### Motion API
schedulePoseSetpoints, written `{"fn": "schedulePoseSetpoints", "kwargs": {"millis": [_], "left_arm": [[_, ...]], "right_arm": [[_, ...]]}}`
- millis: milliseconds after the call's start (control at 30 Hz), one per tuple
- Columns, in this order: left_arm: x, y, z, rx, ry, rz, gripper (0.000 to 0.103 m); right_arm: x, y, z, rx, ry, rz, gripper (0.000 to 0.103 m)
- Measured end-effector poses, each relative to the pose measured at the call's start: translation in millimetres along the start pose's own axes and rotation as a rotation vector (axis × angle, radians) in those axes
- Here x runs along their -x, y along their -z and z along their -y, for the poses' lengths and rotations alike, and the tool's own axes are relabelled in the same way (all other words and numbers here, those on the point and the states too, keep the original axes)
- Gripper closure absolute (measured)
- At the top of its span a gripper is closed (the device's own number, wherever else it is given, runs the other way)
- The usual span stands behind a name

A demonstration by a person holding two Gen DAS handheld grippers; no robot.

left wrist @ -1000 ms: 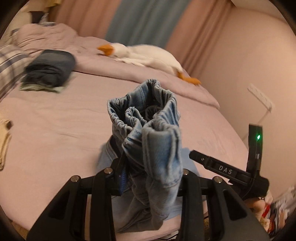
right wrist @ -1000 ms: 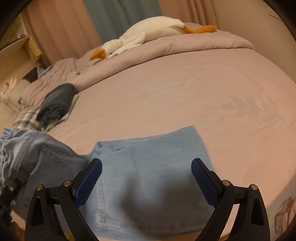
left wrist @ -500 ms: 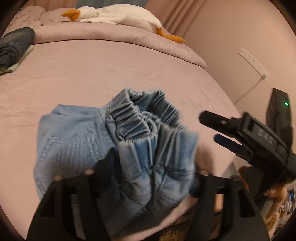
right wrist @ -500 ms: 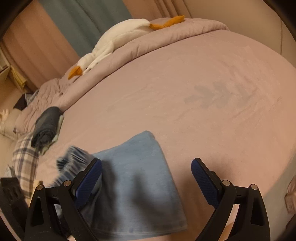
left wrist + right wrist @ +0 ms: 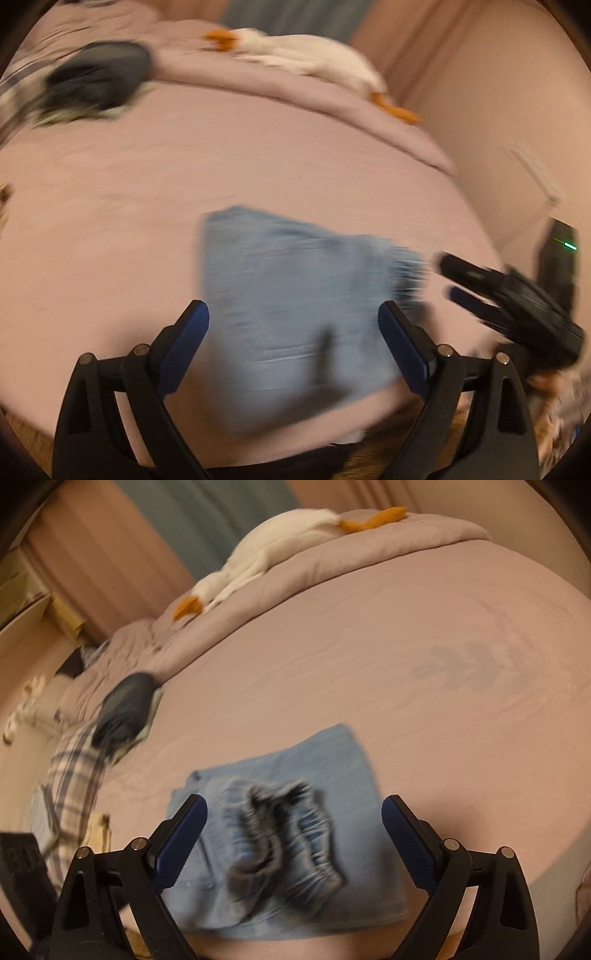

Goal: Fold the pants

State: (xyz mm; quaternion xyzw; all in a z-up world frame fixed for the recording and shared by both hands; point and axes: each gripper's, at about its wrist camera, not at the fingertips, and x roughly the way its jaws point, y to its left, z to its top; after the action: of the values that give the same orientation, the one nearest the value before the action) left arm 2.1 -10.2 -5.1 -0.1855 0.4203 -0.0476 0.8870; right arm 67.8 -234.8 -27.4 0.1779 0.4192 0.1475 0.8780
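Light blue denim pants lie folded on the pink bed near its front edge. In the right wrist view the pants show the gathered elastic waistband folded over on top. My left gripper is open and empty, just above the pants. My right gripper is open and empty, hovering over the waistband. The right gripper also shows in the left wrist view at the pants' right side.
A white plush goose lies on the rolled duvet at the back. A dark folded garment sits at the far left beside a plaid cloth. The wall is close on the right.
My left gripper has opened and let go of the waistband, which now lies folded over the pant legs. It has drawn back. The right gripper stays open.
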Motion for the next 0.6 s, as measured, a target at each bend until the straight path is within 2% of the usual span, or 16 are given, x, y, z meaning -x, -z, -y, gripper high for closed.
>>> {"fn": "schedulePoseSetpoints", "kwargs": {"millis": [67, 167, 200, 267, 300, 333, 433, 500, 600], "left_arm": [[-1, 5, -20, 0.036, -0.061, -0.011, 0.01], [-3, 12, -37, 0.067, -0.09, -0.023, 0.01], [-4, 14, -40, 0.075, -0.089, -0.028, 0.01], [-7, 15, -44, 0.085, -0.09, -0.042, 0.01], [-7, 16, -45, 0.083, -0.09, -0.047, 0.01], [-7, 18, -47, 0.08, -0.089, -0.049, 0.01], [-8, 20, -46, 0.08, -0.078, -0.05, 0.01], [-12, 18, -48, 0.082, -0.075, -0.053, 0.01], [-20, 16, -51, 0.079, -0.084, -0.067, 0.01]], "right_arm": [[-6, 5, -7, 0.03, -0.002, -0.022, 0.008], [-23, 17, -14, 0.063, 0.011, -0.091, 0.024], [-30, 23, -15, 0.069, 0.023, -0.111, 0.036], [-32, 32, -17, 0.111, 0.123, -0.081, 0.057], [-29, 34, -17, 0.119, 0.139, -0.062, 0.07], [-22, 34, -16, 0.113, 0.124, -0.042, 0.078], [-1, 31, -13, 0.1, 0.065, -0.012, 0.082], [0, 34, -9, 0.107, 0.075, -0.016, 0.082], [-22, 40, -5, 0.109, 0.125, -0.066, 0.082]]}}
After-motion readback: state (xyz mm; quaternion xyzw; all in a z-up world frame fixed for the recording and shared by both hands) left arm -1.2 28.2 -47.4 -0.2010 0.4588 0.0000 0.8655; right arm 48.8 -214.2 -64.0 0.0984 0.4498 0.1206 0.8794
